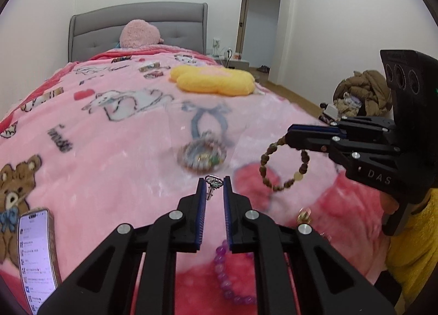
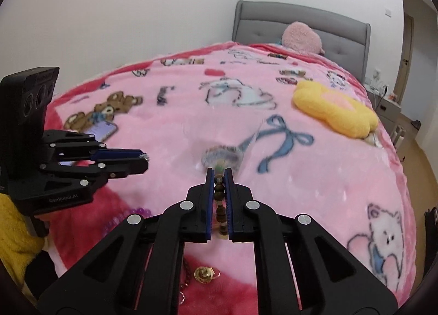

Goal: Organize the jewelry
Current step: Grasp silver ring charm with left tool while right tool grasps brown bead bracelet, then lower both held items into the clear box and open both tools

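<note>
My left gripper (image 1: 215,182) is shut on a small silver earring (image 1: 213,181) held at its fingertips above the pink blanket; it also shows in the right wrist view (image 2: 143,160). My right gripper (image 2: 219,175) is shut on a brown bead bracelet (image 2: 219,200), which hangs from it as a loop in the left wrist view (image 1: 284,164). A clear round container (image 1: 202,155) holding jewelry sits on the bed just ahead of both grippers; it looks blurred in the right wrist view (image 2: 223,154). A purple bead bracelet (image 1: 230,276) lies under my left gripper.
A gold ornament (image 2: 204,274) lies on the red part of the blanket. A phone (image 1: 37,257) with its screen lit lies at the left. A yellow flower cushion (image 1: 213,79) and a pink plush (image 1: 139,34) lie farther up the bed. A grey headboard (image 1: 137,27) stands behind.
</note>
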